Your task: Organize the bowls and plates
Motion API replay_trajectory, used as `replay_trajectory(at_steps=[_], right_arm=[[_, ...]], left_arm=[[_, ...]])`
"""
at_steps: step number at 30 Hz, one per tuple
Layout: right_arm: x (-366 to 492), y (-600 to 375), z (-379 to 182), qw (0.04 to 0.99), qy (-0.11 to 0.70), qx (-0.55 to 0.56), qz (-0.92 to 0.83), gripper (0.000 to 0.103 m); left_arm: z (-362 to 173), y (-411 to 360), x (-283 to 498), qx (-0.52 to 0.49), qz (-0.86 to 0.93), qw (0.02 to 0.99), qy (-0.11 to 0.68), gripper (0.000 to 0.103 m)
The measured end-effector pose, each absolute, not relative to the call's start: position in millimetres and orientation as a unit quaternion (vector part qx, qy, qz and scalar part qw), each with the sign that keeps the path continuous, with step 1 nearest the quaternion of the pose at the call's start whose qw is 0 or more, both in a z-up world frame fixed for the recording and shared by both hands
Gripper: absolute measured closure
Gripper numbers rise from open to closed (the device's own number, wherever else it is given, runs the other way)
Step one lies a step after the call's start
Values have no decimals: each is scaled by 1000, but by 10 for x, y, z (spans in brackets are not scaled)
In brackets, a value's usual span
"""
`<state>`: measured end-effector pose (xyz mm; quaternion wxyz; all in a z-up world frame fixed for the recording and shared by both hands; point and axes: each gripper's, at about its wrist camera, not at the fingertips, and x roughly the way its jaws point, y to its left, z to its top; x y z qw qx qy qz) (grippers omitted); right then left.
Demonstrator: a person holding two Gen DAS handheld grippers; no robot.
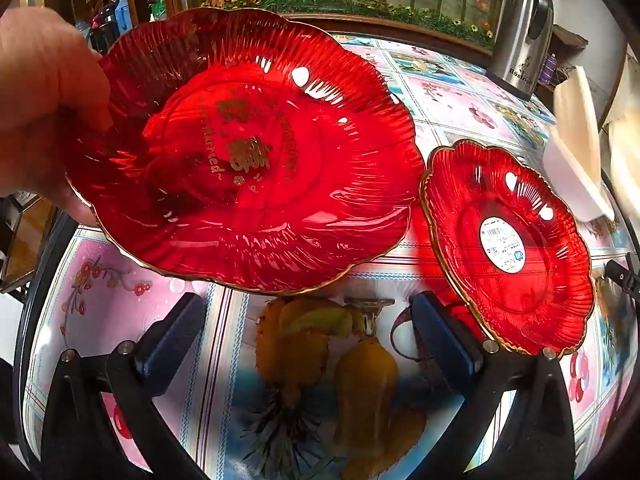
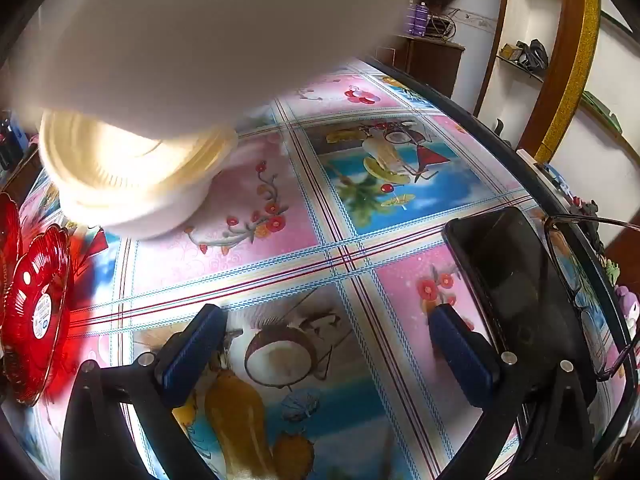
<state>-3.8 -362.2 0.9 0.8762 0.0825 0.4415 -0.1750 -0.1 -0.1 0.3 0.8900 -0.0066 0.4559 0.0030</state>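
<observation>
Two red glass plates show ahead of the wide-open, empty left fingers point(image 1: 304, 336): the large plate point(image 1: 248, 152) hand-held above, the small plate point(image 1: 508, 248) beside the right finger. Right fingers point(image 2: 332, 352) gape empty; cream bowls point(image 2: 132, 176) lie beyond on the bench point(image 2: 360, 256).

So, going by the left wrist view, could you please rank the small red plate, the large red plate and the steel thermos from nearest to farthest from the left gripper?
From the left gripper, which is open and empty:
1. Small red plate, lying on the tablecloth right beside the right-hand finger.
2. Large red plate, held up by a bare hand, above and ahead.
3. Steel thermos, at the far right of the table.
</observation>
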Motion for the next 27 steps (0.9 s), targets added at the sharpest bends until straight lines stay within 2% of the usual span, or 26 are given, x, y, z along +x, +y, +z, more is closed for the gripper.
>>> replay_trajectory(at_steps=[27], right_arm=[[-29,-3605,-16,877,441,83,-175,0]], left_arm=[[10,-8,-2,-7,3,890,456,0]])
